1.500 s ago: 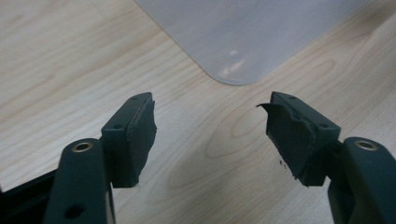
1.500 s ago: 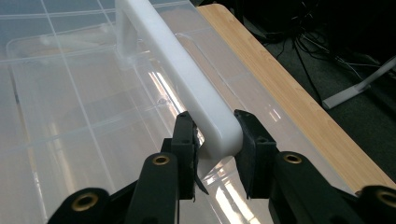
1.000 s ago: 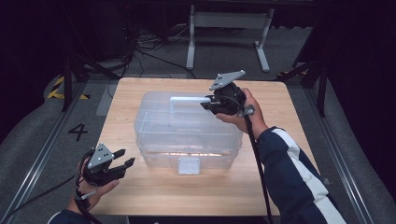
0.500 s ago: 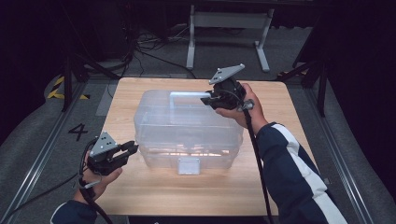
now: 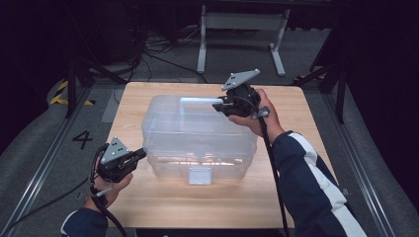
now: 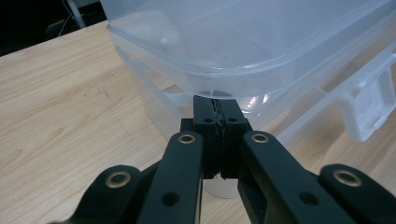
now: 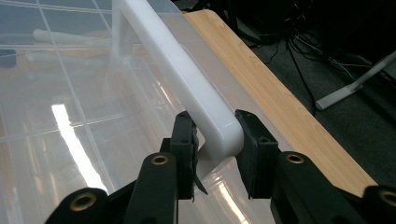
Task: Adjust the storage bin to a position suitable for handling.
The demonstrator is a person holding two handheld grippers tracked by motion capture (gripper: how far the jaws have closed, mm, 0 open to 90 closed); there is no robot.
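Gripping the white handle [image 7: 187, 79] on top of the clear plastic box [image 5: 197, 133], the right gripper [image 7: 215, 140] has its jaws astride the handle's near end, close against both sides of it, though the left pad may still stand a hair off, so the hold looks set but not certainly tight. The box sits in the middle of the wooden table [image 5: 148, 207], its white front latch [image 5: 199, 175] facing the person. The left gripper [image 6: 216, 116] has its jaws pressed together with nothing between them, and its tips sit against the box's near left corner, just under the lid's rim [image 6: 224, 70]. The step in hand seems to be steadying or lifting the box or its lid by the handle. To do it well, the right gripper should hold the handle square, not at its rounded corner where it could slip off, and pull straight up without twisting. The left gripper should keep a light brace low against the box's corner, so the base stays put on the table and does not skate or tip toward the handle side.
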